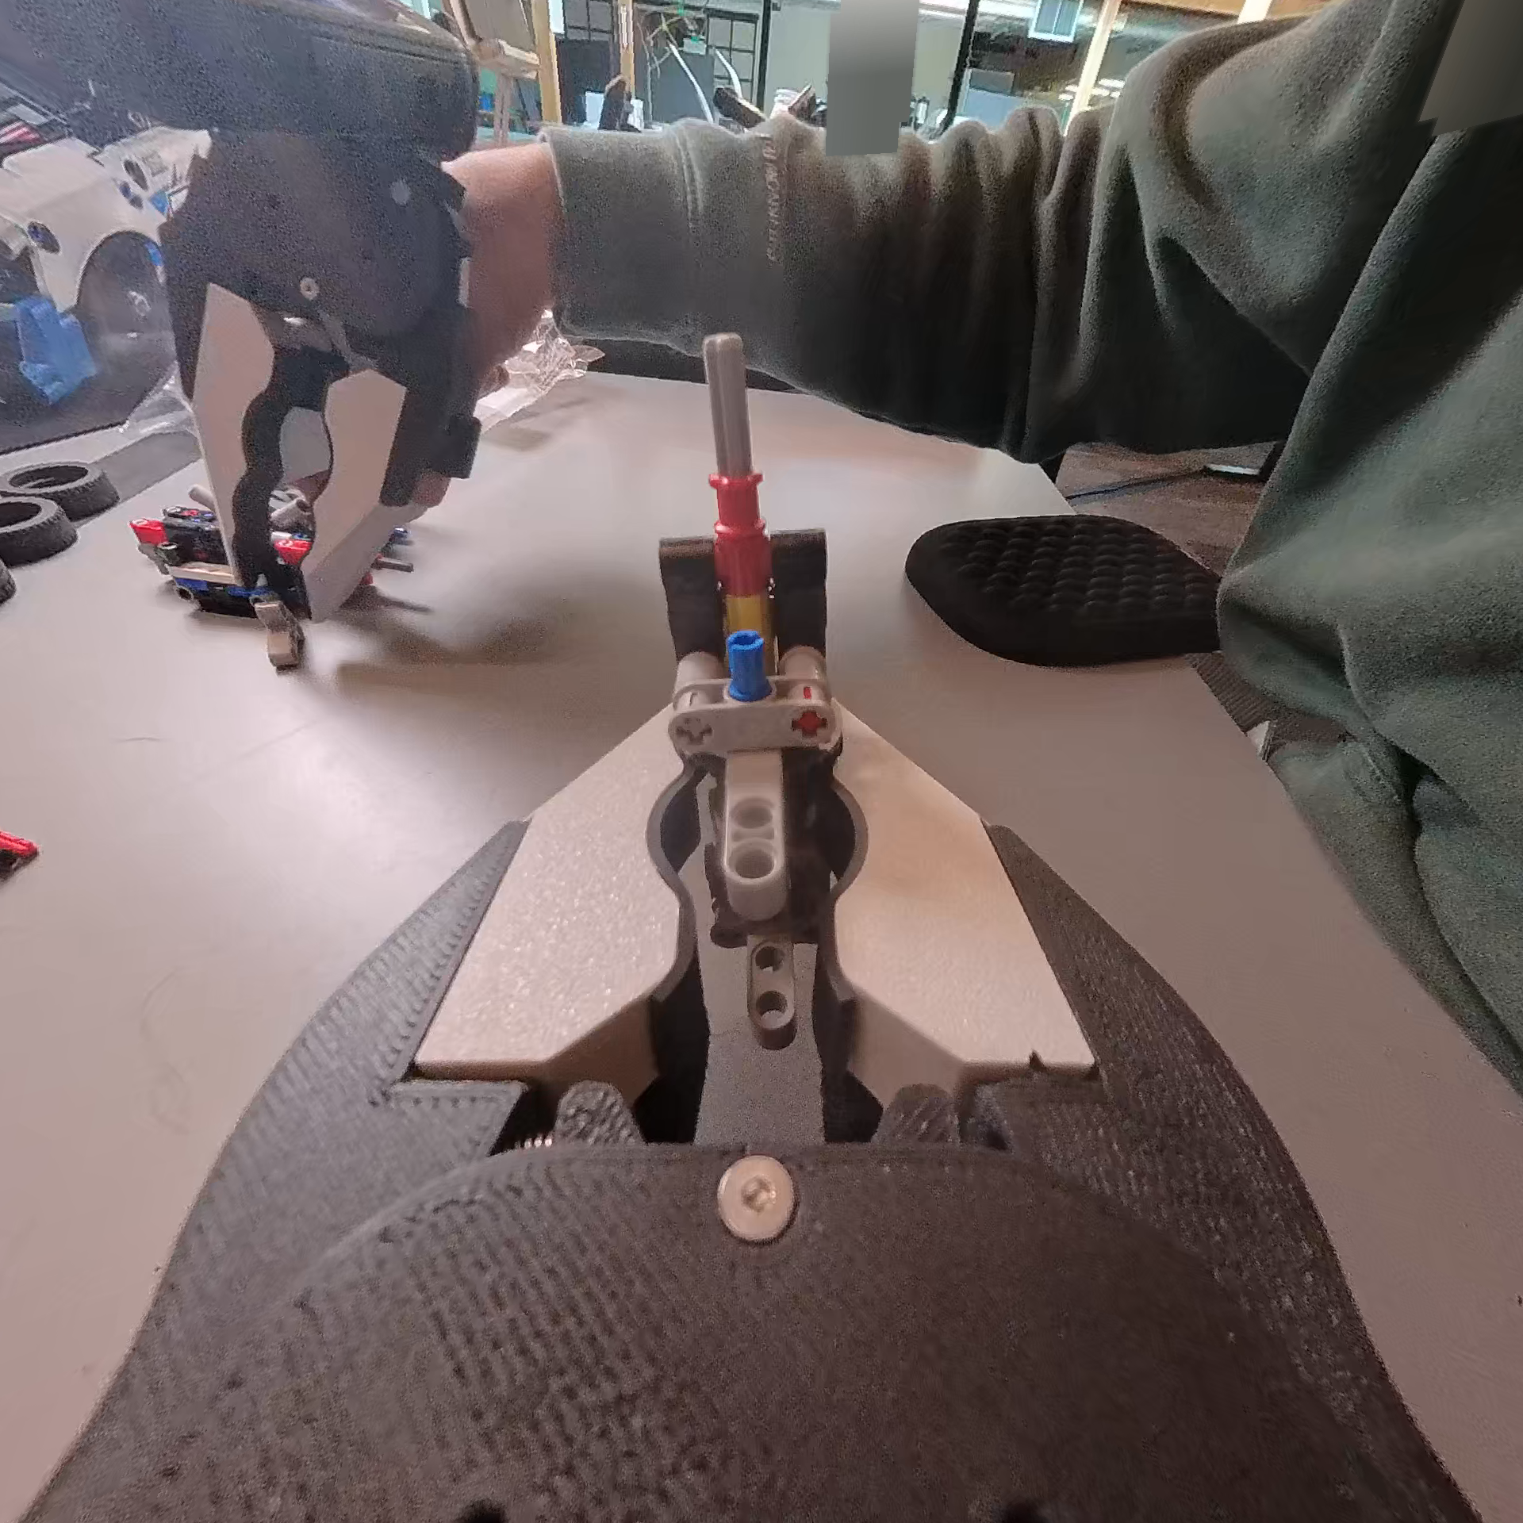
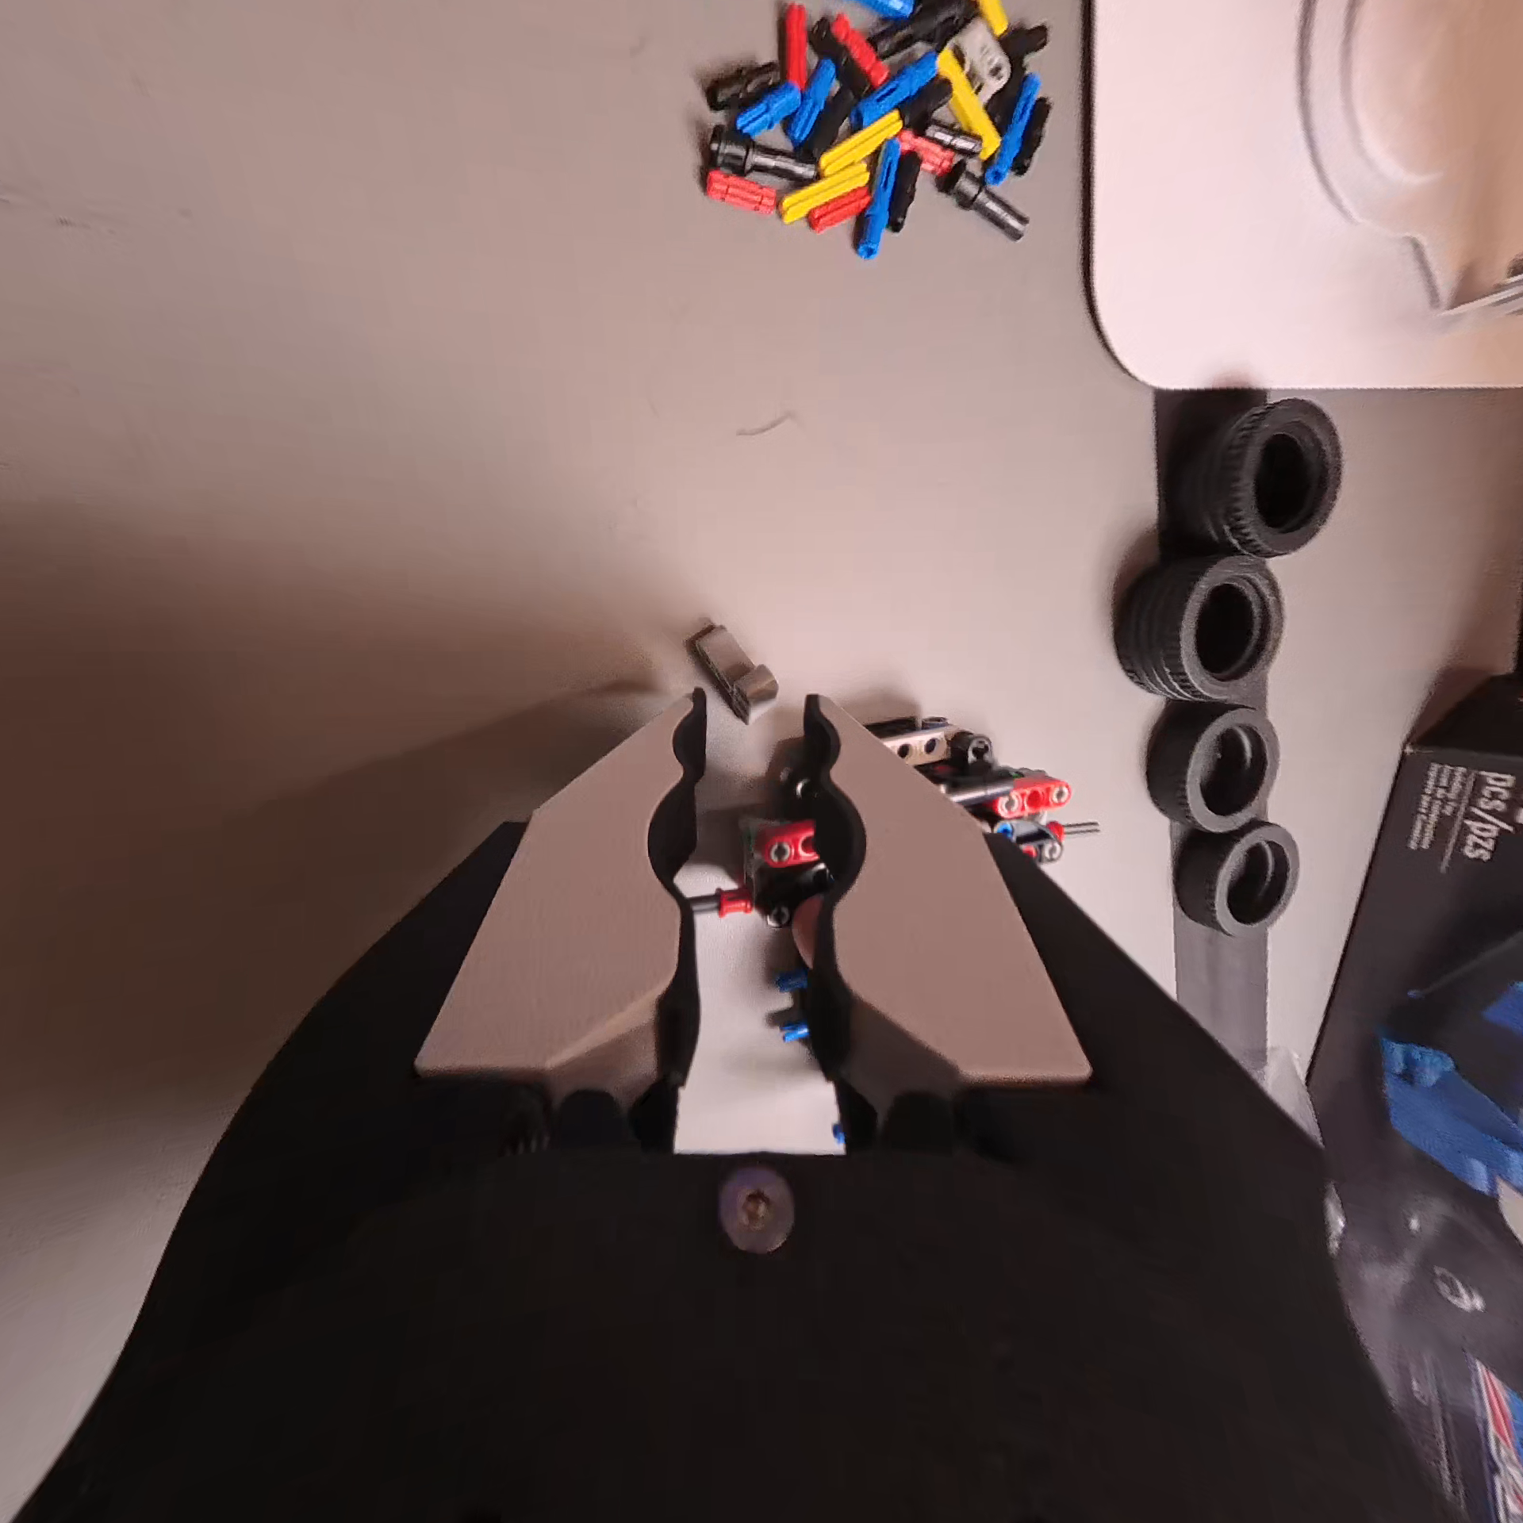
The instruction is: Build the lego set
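Note:
My left gripper (image 1: pixel 754 742) is shut on a small brick assembly (image 1: pixel 750 857) and holds it above the table. The assembly has a grey beam, a blue pin (image 1: pixel 746 659) and an upright axle with a yellow part, a red bush (image 1: pixel 740 527) and a grey rod (image 1: pixel 725 395). My right gripper (image 2: pixel 754 709) points down at the table with its jaws apart and nothing pressed between the pads. A black, red and grey brick assembly (image 2: pixel 787 857) lies under it, partly hidden by the right finger. A small grey piece (image 2: pixel 733 672) lies just past the fingertips. The right gripper also shows in the left wrist view (image 1: pixel 280 577).
A pile of blue, red, yellow and black pins (image 2: pixel 882 124) lies farther off. Several black tyres (image 2: pixel 1220 626) stand in a row on the right, beside a black box (image 2: pixel 1450 865). A white sheet (image 2: pixel 1236 206) is at the far right. A black dimpled pad (image 1: pixel 1063 585) and a person's green sleeve (image 1: pixel 906 264) are near. Spacing between my two grippers at the tips: around 25 centimetres.

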`<control>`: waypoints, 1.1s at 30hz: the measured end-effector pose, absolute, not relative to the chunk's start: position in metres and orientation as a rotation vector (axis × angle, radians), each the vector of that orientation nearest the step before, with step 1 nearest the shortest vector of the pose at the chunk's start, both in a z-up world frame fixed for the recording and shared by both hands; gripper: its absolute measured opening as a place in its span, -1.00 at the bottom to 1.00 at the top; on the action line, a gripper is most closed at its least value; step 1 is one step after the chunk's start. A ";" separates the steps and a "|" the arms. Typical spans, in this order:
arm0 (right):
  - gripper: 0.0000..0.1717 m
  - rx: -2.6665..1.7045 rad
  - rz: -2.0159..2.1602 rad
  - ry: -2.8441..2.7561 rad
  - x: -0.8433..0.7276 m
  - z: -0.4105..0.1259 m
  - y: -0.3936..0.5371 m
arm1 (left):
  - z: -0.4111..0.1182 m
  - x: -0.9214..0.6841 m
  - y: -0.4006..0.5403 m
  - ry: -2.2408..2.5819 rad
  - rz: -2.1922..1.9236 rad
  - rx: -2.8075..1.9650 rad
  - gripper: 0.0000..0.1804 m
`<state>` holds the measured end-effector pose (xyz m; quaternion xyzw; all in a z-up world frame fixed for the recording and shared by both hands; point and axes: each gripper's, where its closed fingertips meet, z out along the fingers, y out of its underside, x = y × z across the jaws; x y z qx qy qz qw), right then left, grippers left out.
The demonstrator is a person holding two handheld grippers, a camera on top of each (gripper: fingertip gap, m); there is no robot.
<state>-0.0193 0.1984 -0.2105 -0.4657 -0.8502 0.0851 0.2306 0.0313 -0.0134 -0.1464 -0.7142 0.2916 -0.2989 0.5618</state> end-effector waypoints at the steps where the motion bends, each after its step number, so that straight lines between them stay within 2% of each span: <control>1: -0.79 -1.274 0.213 -2.351 -0.022 -0.213 0.198 | -0.147 0.031 -0.013 0.682 -0.707 -1.687 -0.76; 2: -0.90 -1.257 0.185 -2.349 -0.023 -0.212 0.199 | -0.147 0.030 -0.012 0.677 -0.711 -1.691 -0.76; 3: -0.90 -1.241 0.178 -2.356 -0.022 -0.211 0.195 | -0.147 0.029 -0.012 0.672 -0.713 -1.694 -0.76; 10: -0.90 -0.957 0.284 -2.185 0.014 -0.191 0.104 | -0.142 0.031 -0.013 0.672 -0.721 -1.683 -0.76; 20: -0.85 -0.882 0.273 -2.129 0.078 -0.214 0.017 | -0.156 0.031 -0.009 0.663 -0.662 -1.771 -0.76; 22: -0.73 -0.981 0.368 -2.151 0.083 -0.211 0.014 | -0.158 0.034 -0.011 0.681 -0.663 -1.779 -0.76; 25: -0.68 -1.279 0.599 -2.120 0.079 -0.200 0.020 | -0.161 0.037 -0.013 0.712 -0.668 -1.785 -0.76; 28: -0.55 -1.576 0.717 -2.093 0.072 -0.204 0.023 | -0.161 0.036 -0.014 0.722 -0.673 -1.783 -0.76; 32: -0.61 -1.654 0.616 -2.120 0.068 -0.222 0.027 | -0.153 0.035 -0.017 0.728 -0.688 -1.726 -0.76; 33: -0.73 -1.645 0.641 -2.126 0.065 -0.221 0.024 | -0.152 0.035 -0.017 0.730 -0.692 -1.714 -0.76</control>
